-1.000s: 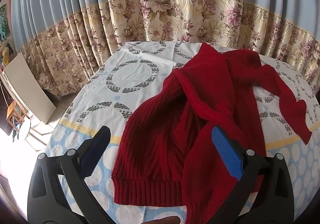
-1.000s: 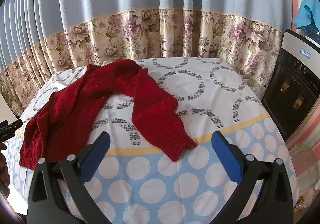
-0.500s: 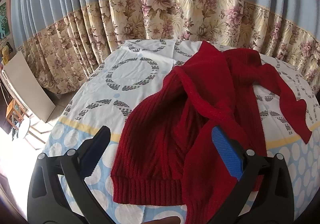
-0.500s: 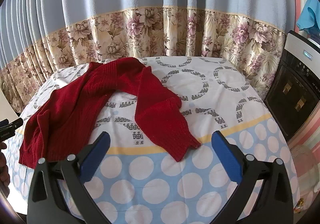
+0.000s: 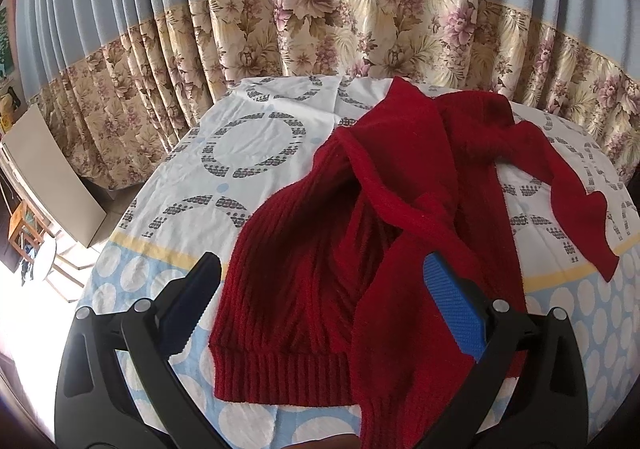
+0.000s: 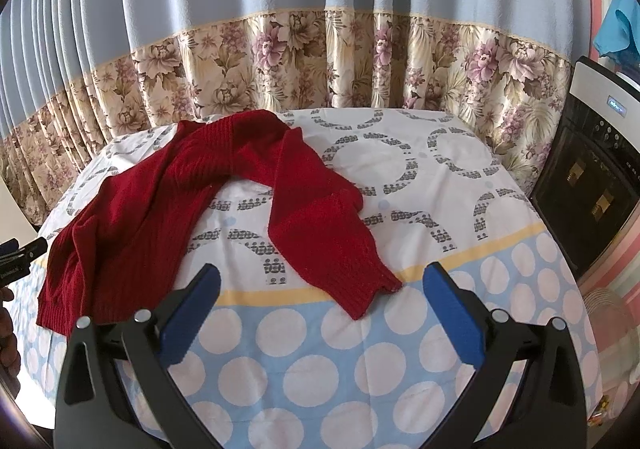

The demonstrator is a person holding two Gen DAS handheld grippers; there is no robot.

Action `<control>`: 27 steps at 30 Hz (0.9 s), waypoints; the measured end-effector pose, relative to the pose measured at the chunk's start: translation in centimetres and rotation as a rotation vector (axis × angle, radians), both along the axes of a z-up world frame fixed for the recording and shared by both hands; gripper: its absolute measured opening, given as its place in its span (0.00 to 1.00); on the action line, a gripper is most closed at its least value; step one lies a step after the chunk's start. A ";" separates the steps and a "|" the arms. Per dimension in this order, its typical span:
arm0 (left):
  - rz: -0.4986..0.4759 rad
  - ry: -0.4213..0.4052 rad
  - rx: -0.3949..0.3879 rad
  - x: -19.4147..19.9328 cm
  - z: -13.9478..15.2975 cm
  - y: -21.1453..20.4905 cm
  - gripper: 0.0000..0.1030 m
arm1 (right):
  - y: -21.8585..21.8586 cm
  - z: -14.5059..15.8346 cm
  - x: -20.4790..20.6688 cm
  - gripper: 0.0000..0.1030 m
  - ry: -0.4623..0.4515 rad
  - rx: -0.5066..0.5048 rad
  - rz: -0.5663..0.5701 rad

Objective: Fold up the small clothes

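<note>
Sweater sprawls unfolded as both tongs hang released

Crumpled dark red ribbed knit sweater [image 5: 320,289] lies on the tabletop, covered by a white and blue circle-patterned cloth [image 6: 420,177], its hem at the near edge. Left tongs [image 5: 320,301] gape above the hem; right tongs [image 6: 320,305] gape above the sleeve cuff [image 6: 360,289].

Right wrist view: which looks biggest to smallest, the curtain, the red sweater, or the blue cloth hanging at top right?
1. Curtain
2. Sweater
3. Blue cloth, though it is partly cut off and farther away.
</note>
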State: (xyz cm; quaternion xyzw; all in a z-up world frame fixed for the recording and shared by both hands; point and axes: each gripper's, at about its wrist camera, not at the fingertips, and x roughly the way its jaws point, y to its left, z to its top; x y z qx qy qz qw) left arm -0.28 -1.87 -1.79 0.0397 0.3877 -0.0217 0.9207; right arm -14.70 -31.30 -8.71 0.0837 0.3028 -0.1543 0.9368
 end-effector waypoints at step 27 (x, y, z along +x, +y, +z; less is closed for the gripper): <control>-0.012 -0.003 -0.002 -0.7 0.2 -1.2 0.97 | -0.9 -0.7 -0.6 0.98 0.000 -0.016 -0.026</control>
